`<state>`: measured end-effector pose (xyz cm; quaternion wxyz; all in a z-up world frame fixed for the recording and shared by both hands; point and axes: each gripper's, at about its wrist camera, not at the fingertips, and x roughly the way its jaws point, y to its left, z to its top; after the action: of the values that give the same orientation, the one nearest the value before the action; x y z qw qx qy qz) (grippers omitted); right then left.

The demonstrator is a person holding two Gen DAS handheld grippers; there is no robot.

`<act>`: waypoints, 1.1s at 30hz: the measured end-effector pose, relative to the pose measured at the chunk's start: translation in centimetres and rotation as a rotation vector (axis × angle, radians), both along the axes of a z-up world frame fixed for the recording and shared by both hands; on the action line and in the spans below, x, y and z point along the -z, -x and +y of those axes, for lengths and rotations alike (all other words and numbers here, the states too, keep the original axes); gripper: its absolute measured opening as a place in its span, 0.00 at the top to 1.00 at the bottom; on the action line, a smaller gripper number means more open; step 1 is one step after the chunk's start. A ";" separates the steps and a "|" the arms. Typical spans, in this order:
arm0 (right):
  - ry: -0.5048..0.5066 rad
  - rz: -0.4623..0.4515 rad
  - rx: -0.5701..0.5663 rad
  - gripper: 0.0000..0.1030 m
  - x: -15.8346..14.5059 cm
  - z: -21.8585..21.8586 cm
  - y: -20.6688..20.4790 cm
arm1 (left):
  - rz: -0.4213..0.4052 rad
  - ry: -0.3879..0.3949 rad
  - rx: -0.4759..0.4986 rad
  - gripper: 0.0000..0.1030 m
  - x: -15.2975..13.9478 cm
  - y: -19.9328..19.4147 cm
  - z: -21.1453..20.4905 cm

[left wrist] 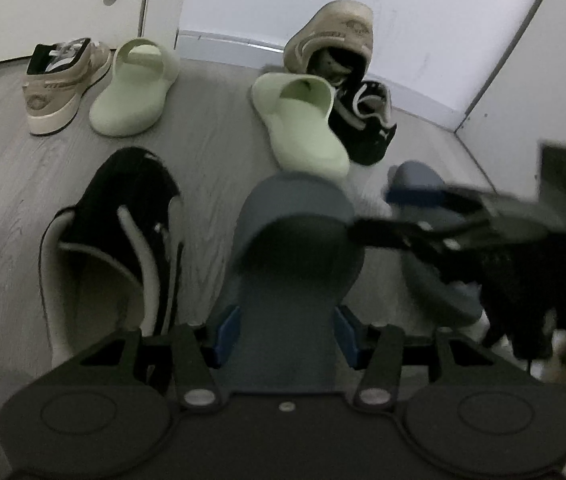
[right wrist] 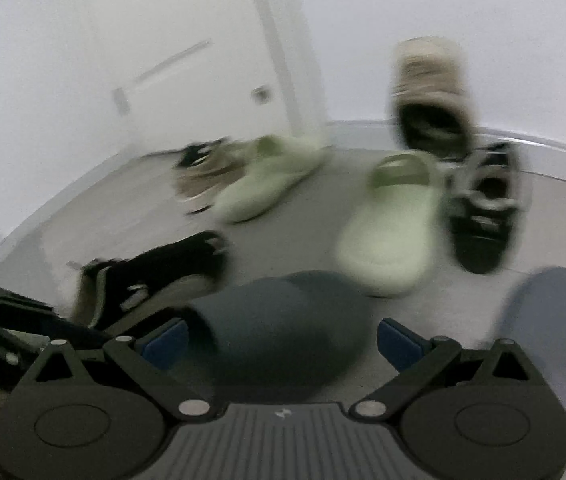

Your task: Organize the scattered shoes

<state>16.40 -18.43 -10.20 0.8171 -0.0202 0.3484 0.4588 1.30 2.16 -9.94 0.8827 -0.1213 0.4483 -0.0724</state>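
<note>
Shoes scattered over a grey wood-grain floor (left wrist: 211, 128), both grippers low above them.

The left gripper (left wrist: 285, 336) has its blue pads pressed to the sides of a smooth, rounded slate-blue foam slide (left wrist: 295, 240). The right gripper (right wrist: 281, 338) stands open just behind that slide. Its motion-blurred view alone shows a second blue slide (right wrist: 551, 312), cut off at right. Beside lies a black mesh sneaker (left wrist: 123, 224). Farther off are two pale-green foam slides (left wrist: 303, 124), beige sneakers (left wrist: 63, 84) and another black one (left wrist: 367, 120), near the white wall.
</note>
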 end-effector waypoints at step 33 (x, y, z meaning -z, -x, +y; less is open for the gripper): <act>0.174 0.249 0.599 0.21 1.9 -0.3 1.2 | 0.008 0.058 -0.005 0.49 0.5 0.0 -0.1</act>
<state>15.16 -18.76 -12.14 0.8620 0.0695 0.4738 0.1659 1.34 2.01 -10.43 0.8772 -0.1484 0.4490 -0.0827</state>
